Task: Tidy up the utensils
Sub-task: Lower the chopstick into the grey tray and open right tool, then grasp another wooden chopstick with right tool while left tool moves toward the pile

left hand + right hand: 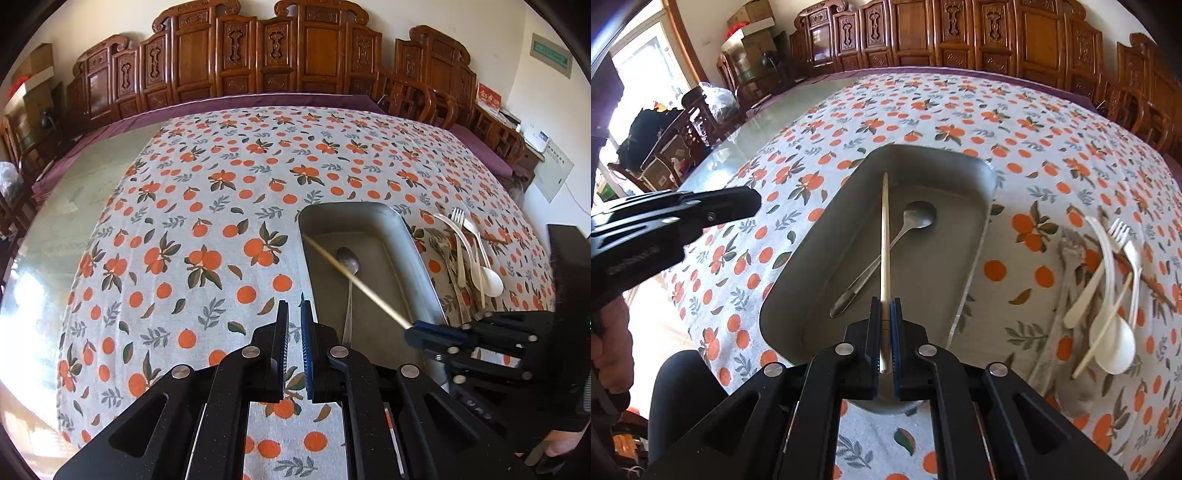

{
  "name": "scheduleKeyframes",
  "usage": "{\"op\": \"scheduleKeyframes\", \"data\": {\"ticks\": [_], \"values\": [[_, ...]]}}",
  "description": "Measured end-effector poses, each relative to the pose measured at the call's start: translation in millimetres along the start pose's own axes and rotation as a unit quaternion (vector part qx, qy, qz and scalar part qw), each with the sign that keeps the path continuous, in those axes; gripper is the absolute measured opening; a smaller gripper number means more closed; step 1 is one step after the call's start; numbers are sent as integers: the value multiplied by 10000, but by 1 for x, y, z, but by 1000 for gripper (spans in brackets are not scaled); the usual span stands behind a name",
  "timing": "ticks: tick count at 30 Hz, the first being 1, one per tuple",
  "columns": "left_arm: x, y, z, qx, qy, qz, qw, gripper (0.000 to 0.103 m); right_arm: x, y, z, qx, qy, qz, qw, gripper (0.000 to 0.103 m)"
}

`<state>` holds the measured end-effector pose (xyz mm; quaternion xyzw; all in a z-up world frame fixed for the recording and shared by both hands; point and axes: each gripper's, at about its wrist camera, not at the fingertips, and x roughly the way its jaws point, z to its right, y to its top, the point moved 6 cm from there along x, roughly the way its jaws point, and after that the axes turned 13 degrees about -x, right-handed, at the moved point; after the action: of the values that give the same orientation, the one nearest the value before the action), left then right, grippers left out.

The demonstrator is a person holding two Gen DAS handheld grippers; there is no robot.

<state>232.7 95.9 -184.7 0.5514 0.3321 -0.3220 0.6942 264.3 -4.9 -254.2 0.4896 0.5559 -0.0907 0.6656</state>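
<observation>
A grey metal tray (964,254) (417,254) lies on the orange-print tablecloth. A metal spoon (916,218) (349,264) lies inside it. My right gripper (885,306) (415,326) is shut on a pale wooden chopstick (885,236) (354,280) and holds it over the tray, above the spoon. My left gripper (294,314) (753,203) is left of the tray over the cloth, jaws nearly together and empty. A pile of white plastic utensils (1108,291) (472,251) lies right of the tray.
The tablecloth (221,221) covers most of a glass-topped table (74,192). Carved wooden chairs (258,55) line the far edge. A grey fork (1071,254) lies among the pile right of the tray.
</observation>
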Motion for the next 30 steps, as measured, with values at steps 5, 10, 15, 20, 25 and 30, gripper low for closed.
{"op": "scheduleKeyframes", "data": {"ticks": [5,10,15,20,25,30], "values": [[-4,0,1,8,-23,34,10000,10,0,0,-8,-92,306,133,9994,12],[-7,0,6,26,-60,102,9999,26,-13,0,-3,-4,496,405,9979,24],[-14,-1,18,73,-153,185,9997,38,-36,-4,13,7,375,665,9971,24],[-18,-5,37,237,-221,306,9990,80,-62,-21,42,73,133,811,9966,24],[-18,-11,64,394,-408,334,9978,81,-90,-45,83,128,-242,879,9957,24],[-17,-18,90,515,-559,319,9966,81,-106,-63,118,240,-539,872,9944,24]]}}
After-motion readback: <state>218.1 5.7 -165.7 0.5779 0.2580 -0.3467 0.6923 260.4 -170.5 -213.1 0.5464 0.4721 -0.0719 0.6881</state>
